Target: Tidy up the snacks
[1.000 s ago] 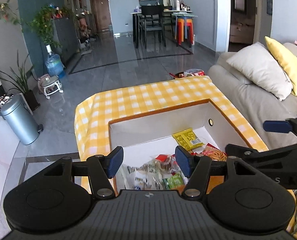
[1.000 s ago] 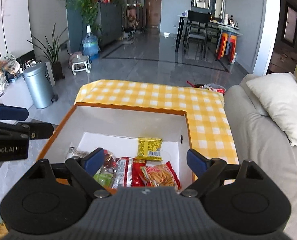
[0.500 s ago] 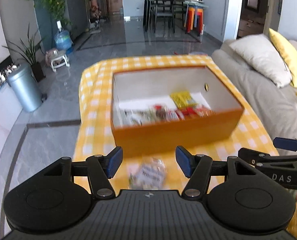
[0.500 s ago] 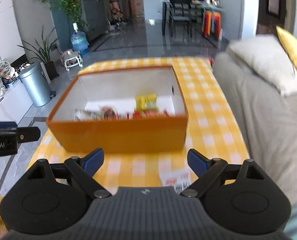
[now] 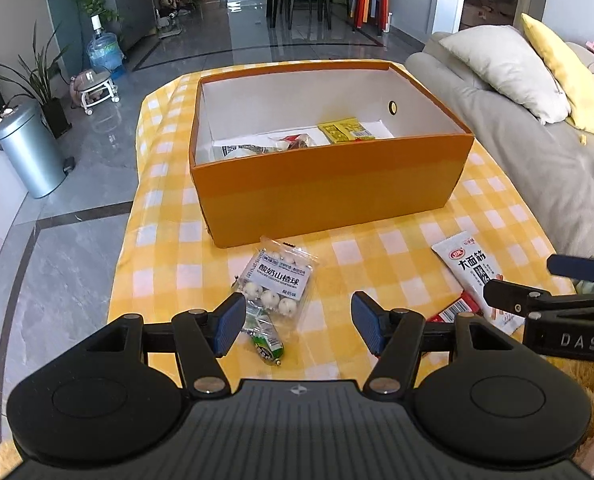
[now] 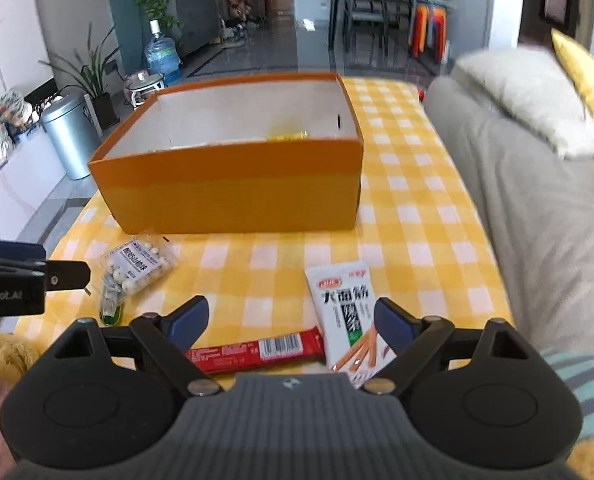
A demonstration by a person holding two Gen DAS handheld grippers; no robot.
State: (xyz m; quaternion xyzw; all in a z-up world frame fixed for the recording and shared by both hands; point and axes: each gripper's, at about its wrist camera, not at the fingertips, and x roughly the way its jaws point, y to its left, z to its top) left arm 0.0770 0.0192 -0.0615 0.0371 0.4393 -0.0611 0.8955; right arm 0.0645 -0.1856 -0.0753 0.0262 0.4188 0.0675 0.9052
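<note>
- Here, the left gripper [image 5: 297,326] tilts down over the hawthorn-ball packet [image 5: 277,276], jaws apart, empty.
- The right gripper [image 6: 291,322] tilts above the red bar [image 6: 257,351], jaws closing, pressing nothing.

Both tools tilt downward side by side. The left tool [image 5: 296,328] has its fingers spread apart, gripping nothing. The right tool [image 6: 290,322] stands wider, its jaws closing slightly, with nothing pressed between the pads.

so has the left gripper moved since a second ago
Yes. The left gripper has pulled back from over the orange box, toward the near table edge, and now sits over the loose snack packets.
</note>
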